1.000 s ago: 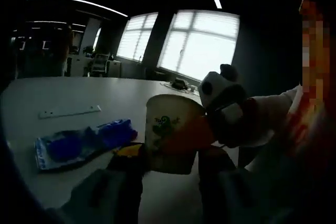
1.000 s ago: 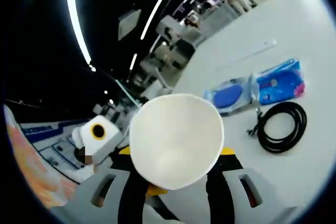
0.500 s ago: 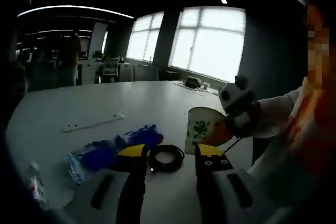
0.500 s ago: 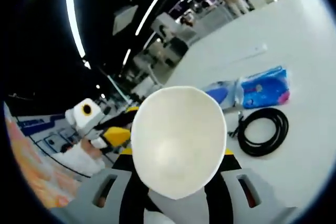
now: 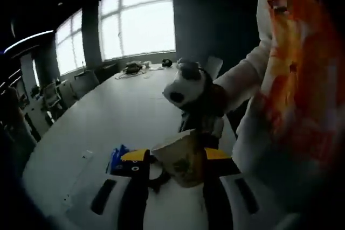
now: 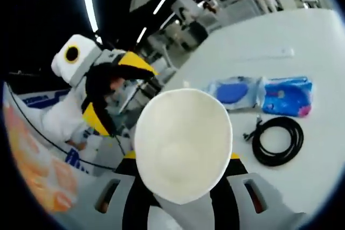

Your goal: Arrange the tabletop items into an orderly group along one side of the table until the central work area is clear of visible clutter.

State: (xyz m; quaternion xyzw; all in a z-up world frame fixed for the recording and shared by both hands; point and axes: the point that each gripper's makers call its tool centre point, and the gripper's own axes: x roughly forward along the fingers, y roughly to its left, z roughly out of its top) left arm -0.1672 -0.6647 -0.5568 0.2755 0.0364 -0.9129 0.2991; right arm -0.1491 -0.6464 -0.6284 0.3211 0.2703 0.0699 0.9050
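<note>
My right gripper [image 6: 180, 187] pinches a paper cup [image 6: 182, 143] by its lower wall, the jaws pressed against its sides; the cup's mouth faces the camera, so I see a plain white inside, a thin rim squeezed slightly oval, and a round base deep within. In the left gripper view the same cup [image 5: 182, 157] shows its outside: cream paper with a small dark printed motif, tilted, held up in front of my left gripper [image 5: 171, 161]. That gripper's jaws stand apart with nothing between them; the cup sits just beyond their yellow tips. Past the cup in the right gripper view, on the white bench [image 6: 302, 36], lie a coiled black cable [image 6: 277, 140] nearest the cup, and just beyond it a blue packet [image 6: 287, 95] beside a clear-and-blue pouch [image 6: 233, 91]. A pale strip [image 6: 269, 55] lies farther off. Left of the cup, my left gripper [image 6: 121, 92] hangs above the bench edge.
</note>
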